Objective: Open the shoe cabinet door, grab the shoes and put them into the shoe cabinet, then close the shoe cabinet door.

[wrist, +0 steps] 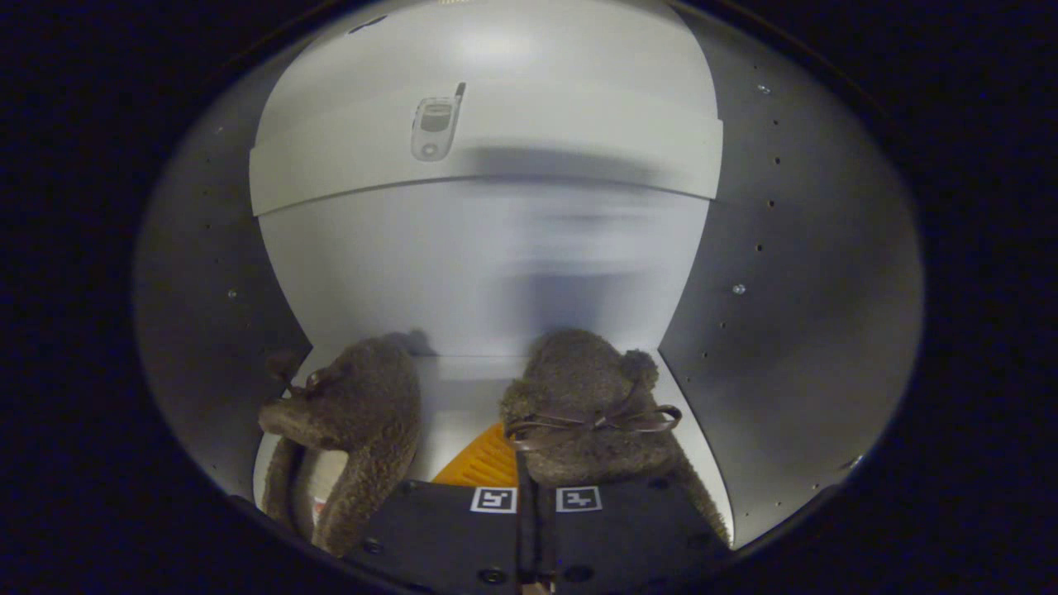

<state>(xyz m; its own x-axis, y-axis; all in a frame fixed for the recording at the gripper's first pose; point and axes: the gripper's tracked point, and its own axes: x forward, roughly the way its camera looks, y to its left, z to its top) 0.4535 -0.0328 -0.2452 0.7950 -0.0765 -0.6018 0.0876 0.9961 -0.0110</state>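
I am looking into the shoe cabinet (488, 281), with its white back wall and grey side walls. Two fuzzy brown slippers rest on its white floor. The left slipper (364, 430) lies apart from the fingers, off to their left. The right slipper (591, 413), which has a ribbon bow across its top, sits just ahead of the fingers. My gripper (522, 475) is shut on this slipper's near edge, with its fingers almost together. One fingertip (483, 463) shows beside the slipper and the other is hidden by the fuzz.
A white shelf edge (488, 178) crosses the cabinet above the slippers, and a small phone picture (434, 126) sits on the panel over it. The grey side walls (785, 273) carry rows of small holes and stand close on both sides.
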